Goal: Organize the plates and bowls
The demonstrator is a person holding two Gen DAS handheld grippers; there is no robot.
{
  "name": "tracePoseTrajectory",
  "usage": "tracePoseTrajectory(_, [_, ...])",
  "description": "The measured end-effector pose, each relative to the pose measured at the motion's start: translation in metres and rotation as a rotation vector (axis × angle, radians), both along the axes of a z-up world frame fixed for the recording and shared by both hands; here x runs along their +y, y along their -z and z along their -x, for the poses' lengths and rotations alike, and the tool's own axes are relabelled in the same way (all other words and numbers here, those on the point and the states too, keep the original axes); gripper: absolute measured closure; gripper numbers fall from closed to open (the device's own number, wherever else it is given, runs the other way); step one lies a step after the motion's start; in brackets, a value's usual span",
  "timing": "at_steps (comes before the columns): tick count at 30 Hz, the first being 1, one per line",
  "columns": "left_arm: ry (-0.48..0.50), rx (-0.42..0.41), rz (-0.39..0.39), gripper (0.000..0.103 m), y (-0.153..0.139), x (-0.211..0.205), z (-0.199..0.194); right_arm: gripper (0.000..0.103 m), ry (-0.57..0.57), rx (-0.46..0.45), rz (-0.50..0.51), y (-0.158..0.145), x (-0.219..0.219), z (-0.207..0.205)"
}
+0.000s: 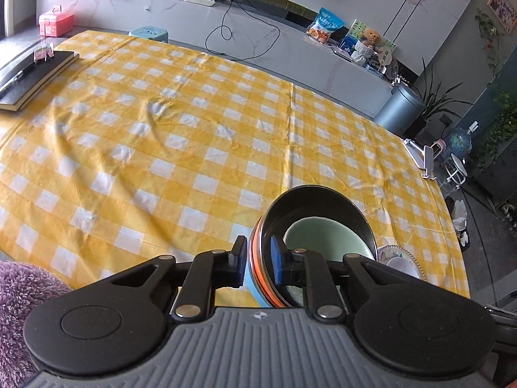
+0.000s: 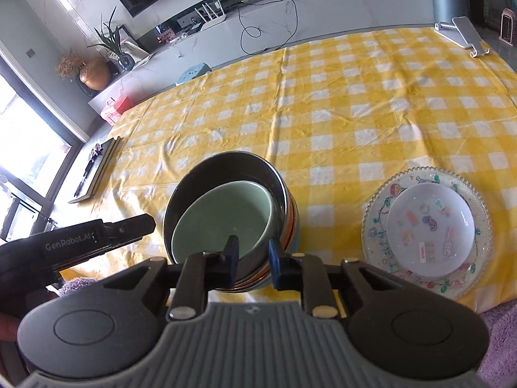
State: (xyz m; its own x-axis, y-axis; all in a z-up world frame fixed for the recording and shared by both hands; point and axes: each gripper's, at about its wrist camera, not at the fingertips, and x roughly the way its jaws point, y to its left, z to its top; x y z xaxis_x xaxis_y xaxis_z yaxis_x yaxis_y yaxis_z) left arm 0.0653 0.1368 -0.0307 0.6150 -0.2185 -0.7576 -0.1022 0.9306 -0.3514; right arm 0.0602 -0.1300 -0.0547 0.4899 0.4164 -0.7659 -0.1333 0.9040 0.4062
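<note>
A: Where do we stand with the dishes?

B: Mostly sorted, we judge. The green bowl (image 2: 223, 220) sits tilted inside the dark bowl (image 2: 226, 174), and that pair rests on the yellow check cloth (image 2: 355, 103) near the front edge. To its right, well apart, the white bowl (image 2: 429, 226) sits in the glass plate (image 2: 478, 207).

A: And our tools?

B: Our left gripper (image 1: 258, 258) is clamped on the dark bowl's rim, one finger outside the striped wall, one inside. Our right gripper (image 2: 252, 255) straddles the near rim of the same bowl, but we cannot tell whether it pinches or only brackets it.

A: What is left?

B: Perhaps joining the two stacks, or seating the green bowl flat.

A: Any writing?

B: "GenRobot.AI" on the left gripper's side. The stickers on the white bowl are too small to read.
</note>
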Motion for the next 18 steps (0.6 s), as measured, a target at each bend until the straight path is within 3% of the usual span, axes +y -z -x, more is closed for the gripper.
tracePoseTrajectory(8, [0.020, 0.024, 0.105, 0.099, 0.016, 0.009, -0.002, 0.097, -0.011, -0.058, 0.111, 0.003, 0.015, 0.000])
tracePoseTrajectory(13, [0.020, 0.026, 0.144, 0.100, 0.018, 0.014, -0.002, 0.099, -0.010, -0.113, 0.212, 0.008, 0.029, -0.007])
tracePoseTrajectory(18, [0.012, 0.025, 0.152, 0.095, 0.018, 0.016, -0.001, 0.100, -0.012, -0.133, 0.235, 0.011, 0.032, -0.012])
